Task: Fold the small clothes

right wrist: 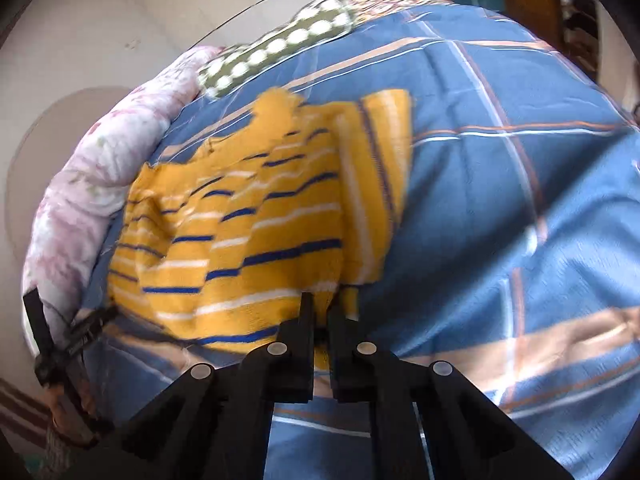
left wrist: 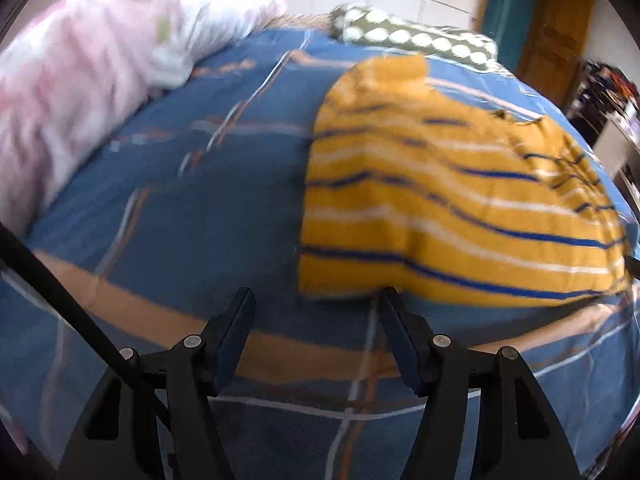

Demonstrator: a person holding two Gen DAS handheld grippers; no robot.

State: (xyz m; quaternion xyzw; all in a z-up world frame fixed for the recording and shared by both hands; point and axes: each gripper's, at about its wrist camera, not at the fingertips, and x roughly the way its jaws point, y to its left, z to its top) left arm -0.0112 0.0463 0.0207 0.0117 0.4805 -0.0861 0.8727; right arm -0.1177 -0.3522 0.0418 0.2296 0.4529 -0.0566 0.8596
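My right gripper (right wrist: 322, 312) pinches the striped shirt's (right wrist: 240, 220) hem; my left gripper (left wrist: 316, 300) gapes wide, empty, over the bedsheet (left wrist: 180, 220).

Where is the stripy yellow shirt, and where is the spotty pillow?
stripy yellow shirt (right wrist: 240, 240), right wrist view, middle of its striped front.
spotty pillow (left wrist: 420, 38), left wrist view, middle of its dotted top.

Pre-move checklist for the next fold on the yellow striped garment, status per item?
1. Right gripper shut on the yellow striped garment near edge: ok.
2. Left gripper open, holding nothing: ok.
3. Left fingers at the garment's near edge, contact: cannot tell.
4. Garment flat: not ok, rumpled with one side folded over.
5. Blue plaid bedsheet beside the garment bare: ok.
6. Pink quilt apart from the garment: ok.
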